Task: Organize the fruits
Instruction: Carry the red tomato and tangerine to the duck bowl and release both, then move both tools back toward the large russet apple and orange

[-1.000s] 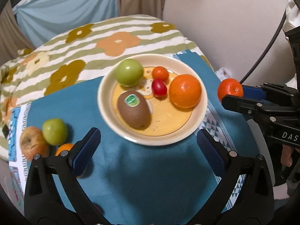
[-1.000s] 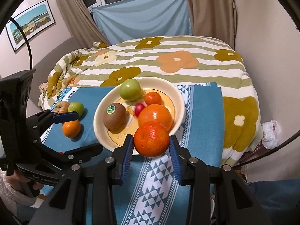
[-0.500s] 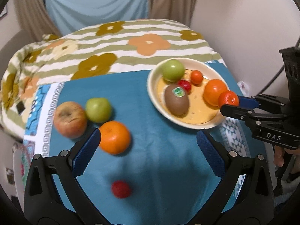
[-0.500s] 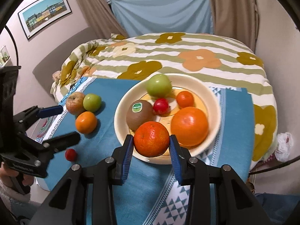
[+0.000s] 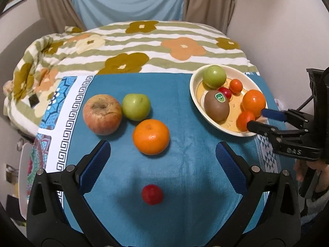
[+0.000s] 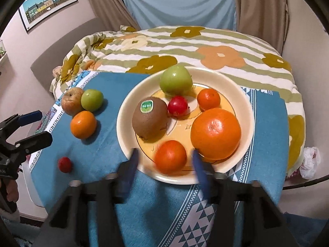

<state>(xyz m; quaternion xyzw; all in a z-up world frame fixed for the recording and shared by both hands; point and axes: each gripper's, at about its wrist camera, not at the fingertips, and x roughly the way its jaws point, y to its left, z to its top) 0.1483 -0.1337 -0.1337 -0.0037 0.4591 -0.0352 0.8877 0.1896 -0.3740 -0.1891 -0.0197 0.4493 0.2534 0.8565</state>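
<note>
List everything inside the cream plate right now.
On the cream plate: a green apple, a kiwi, a small red fruit, a small tangerine, a large orange and a just-placed tangerine. What lies beneath them is hidden.

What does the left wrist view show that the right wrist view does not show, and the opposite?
Only the left wrist view shows the left gripper from behind, open above the blue cloth. Only the right wrist view shows the framed picture on the wall and the right gripper, its jaws opening beside a small orange on the plate. Both show the kiwi, the red apple and the flowered blanket.
</note>
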